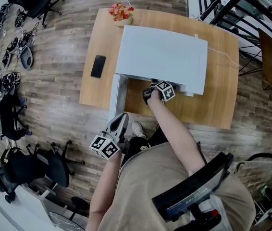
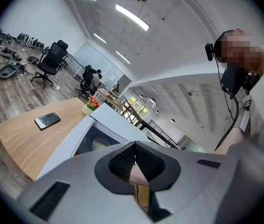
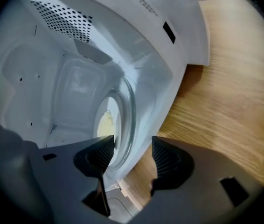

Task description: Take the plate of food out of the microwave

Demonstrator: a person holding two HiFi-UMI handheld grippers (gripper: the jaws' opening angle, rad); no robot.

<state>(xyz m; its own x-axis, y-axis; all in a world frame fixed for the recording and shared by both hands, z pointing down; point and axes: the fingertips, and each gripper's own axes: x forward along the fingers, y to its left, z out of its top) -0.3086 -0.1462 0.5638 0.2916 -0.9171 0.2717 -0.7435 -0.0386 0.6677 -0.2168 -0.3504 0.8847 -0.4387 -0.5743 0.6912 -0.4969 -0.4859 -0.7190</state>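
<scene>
Right gripper (image 3: 132, 149), jaws apart, faces the plate (image 3: 105, 121) inside the white microwave (image 1: 162, 57)

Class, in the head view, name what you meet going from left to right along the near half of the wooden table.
In order: black phone → microwave door, standing open → right gripper.

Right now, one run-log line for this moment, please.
door open | plate of food inside microwave | right gripper open at cavity mouth, not gripping | left gripper shut, empty, held back
</scene>
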